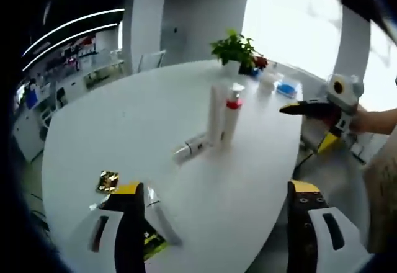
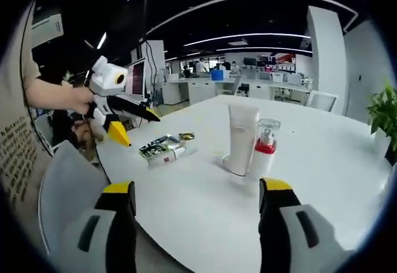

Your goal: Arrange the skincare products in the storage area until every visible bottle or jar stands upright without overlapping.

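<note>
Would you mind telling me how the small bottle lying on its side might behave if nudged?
The lying bottle looks round, so it would probably roll on the smooth white table. It touches the tall white tube, so a push might tip that tube.

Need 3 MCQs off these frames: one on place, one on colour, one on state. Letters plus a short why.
1. Where is the lying bottle?
A. at the foot of the white tube
B. beside the plant
C. on the floor

2. What colour is the pump bottle's collar?
A. blue
B. red
C. green

3. How do the left hand-held gripper's jaws stand?
A. shut on a tube
B. open, holding nothing
C. shut on a box

Answers:
1 A: in the left gripper view it lies on the table against the tube's base.
2 B: a red band sits under the clear cap.
3 B: bare table shows between the wide-apart jaws.
</note>
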`<state>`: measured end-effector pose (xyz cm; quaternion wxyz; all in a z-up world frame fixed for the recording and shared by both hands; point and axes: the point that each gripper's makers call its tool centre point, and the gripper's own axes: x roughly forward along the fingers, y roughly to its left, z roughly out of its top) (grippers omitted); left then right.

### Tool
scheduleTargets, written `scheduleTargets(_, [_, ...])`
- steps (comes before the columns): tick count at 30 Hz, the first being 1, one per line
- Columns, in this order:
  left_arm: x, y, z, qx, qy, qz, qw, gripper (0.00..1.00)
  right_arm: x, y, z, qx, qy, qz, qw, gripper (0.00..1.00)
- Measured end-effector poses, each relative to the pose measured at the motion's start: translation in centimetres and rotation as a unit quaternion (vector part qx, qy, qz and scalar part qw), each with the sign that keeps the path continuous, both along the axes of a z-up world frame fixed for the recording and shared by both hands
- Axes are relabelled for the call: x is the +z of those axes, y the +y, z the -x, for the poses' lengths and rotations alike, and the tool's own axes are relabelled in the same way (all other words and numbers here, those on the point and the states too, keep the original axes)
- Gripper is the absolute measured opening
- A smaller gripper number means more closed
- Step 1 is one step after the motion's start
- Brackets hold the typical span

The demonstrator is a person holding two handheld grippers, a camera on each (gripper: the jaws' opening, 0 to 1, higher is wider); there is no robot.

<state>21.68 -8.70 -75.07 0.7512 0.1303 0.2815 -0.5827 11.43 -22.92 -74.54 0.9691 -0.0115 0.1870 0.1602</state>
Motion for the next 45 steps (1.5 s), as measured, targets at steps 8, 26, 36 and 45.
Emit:
scheduleTargets(8, [0.5,2.8,1.2,0.051,0.008,0.019,0.9985,0.95,0.2,0.0,0.3,0.006,0.0,0.003,1.0,0.82])
scheduleTargets(26, [-2.0,7.8,3.5,0.132,0.029,0.019,0.9907,0.97,0.2,0.1,2.0,0.007,0.003,0.016,0.9998,0.82])
scheduleTargets(36, [-2.3,6.9,3.8,0.127,0.031,0.018,0.9913,0.96,0.1,-1.0,2.6,-0.01,0.003,0.015,0.9998,0.82])
scheduleTargets(45, [-2.4,6.9,3.7,0.12,0.029,0.016,0.9922,0.96,0.4,-1.3,2.1,-0.009,0.001,0.026,0.9996,0.81])
